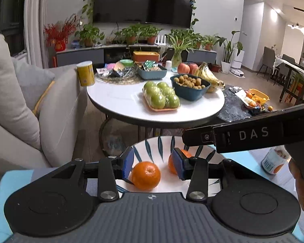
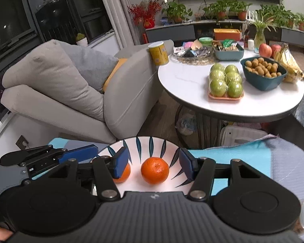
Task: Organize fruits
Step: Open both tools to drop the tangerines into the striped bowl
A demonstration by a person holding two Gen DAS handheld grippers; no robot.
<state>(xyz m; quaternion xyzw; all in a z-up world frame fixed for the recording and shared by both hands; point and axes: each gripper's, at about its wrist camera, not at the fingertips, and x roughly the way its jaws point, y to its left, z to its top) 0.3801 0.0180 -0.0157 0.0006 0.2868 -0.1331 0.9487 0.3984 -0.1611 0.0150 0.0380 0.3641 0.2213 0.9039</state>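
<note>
Two oranges lie on a white plate [image 1: 152, 147] with dark blue leaf marks, on a light blue cloth. In the left wrist view my left gripper [image 1: 154, 163] is open over the plate, with one orange [image 1: 145, 175] between its blue pads and the other orange [image 1: 172, 165] partly behind the right pad. In the right wrist view my right gripper [image 2: 155, 165] is open above the same plate [image 2: 152, 145], with one orange [image 2: 155, 172] between its pads and the other orange [image 2: 123, 174] behind the left pad. Neither gripper holds anything.
A round white table [image 1: 119, 103] beyond the plate carries a tray of green apples [image 1: 162, 97], a blue bowl of small brown fruit [image 1: 189, 86], bananas [image 1: 207, 75], red apples [image 1: 183, 67] and a yellow can [image 1: 85, 73]. A grey sofa [image 2: 71, 93] stands left. A jar [image 1: 275, 160] stands at right.
</note>
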